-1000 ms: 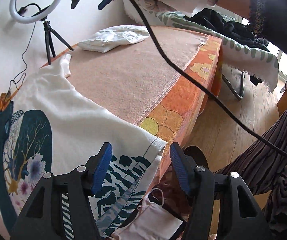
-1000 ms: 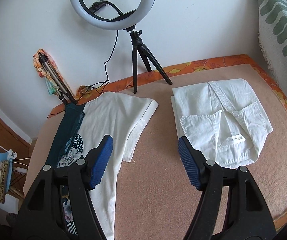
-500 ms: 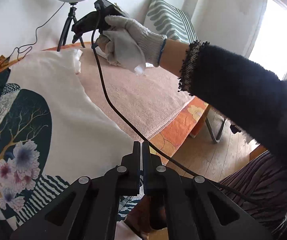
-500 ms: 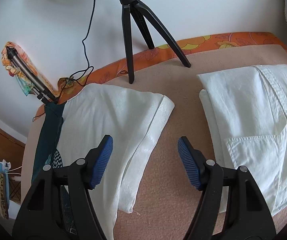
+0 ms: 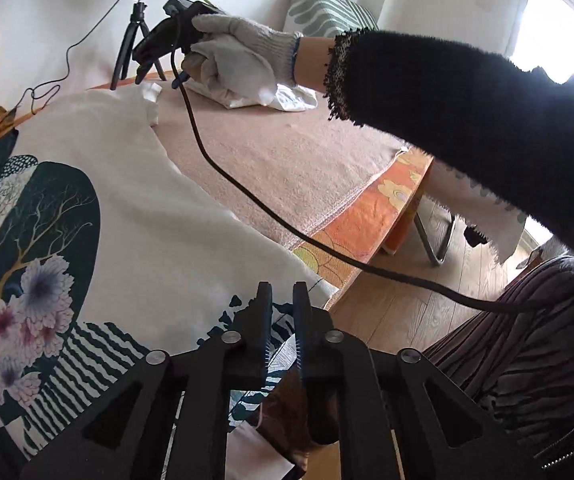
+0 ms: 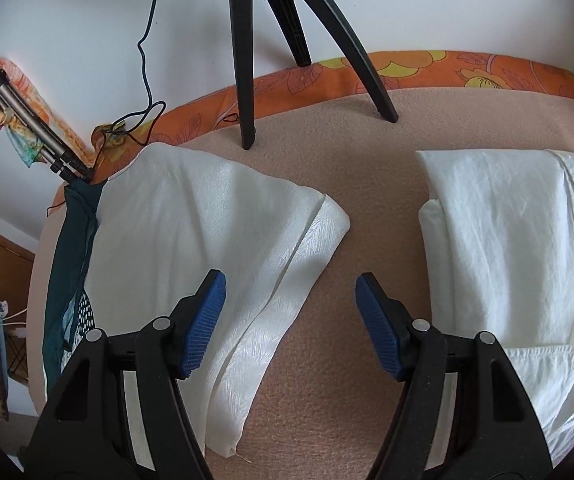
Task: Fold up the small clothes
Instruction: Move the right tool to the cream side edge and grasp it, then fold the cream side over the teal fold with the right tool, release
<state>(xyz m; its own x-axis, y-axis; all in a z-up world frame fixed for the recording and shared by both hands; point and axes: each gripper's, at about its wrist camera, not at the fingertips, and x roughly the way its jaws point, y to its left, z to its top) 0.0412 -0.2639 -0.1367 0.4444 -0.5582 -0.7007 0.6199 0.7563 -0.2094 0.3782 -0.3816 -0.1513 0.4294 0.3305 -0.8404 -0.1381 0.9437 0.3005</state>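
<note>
A white T-shirt [image 5: 147, 220] with a dark teal flower print lies flat on the brown blanket [image 5: 287, 152]. My left gripper [image 5: 283, 320] is at its lower hem by the table's edge. Its jaws are opening and stand a narrow gap apart, with hem fabric showing in the gap and no pad visibly pressing it. My right gripper [image 6: 291, 292] hangs open just above the shirt's far sleeve [image 6: 271, 264], nothing held. A gloved hand [image 5: 239, 64] carries that right gripper [image 5: 157, 80] in the left wrist view. A folded white garment [image 6: 507, 240] lies to the right.
The ring light's black tripod [image 6: 247, 60] stands on the blanket behind the sleeve. A black cable [image 5: 247, 200] trails from the right gripper across the table and past its orange edge [image 5: 367, 220]. A person's black sleeve [image 5: 467, 120] spans the left wrist view. Wooden floor lies beyond.
My left jaws closed at the shirt's hem, then parted slightly. My right gripper came down and forward, so the sleeve now fills more of its view; its jaws stayed open.
</note>
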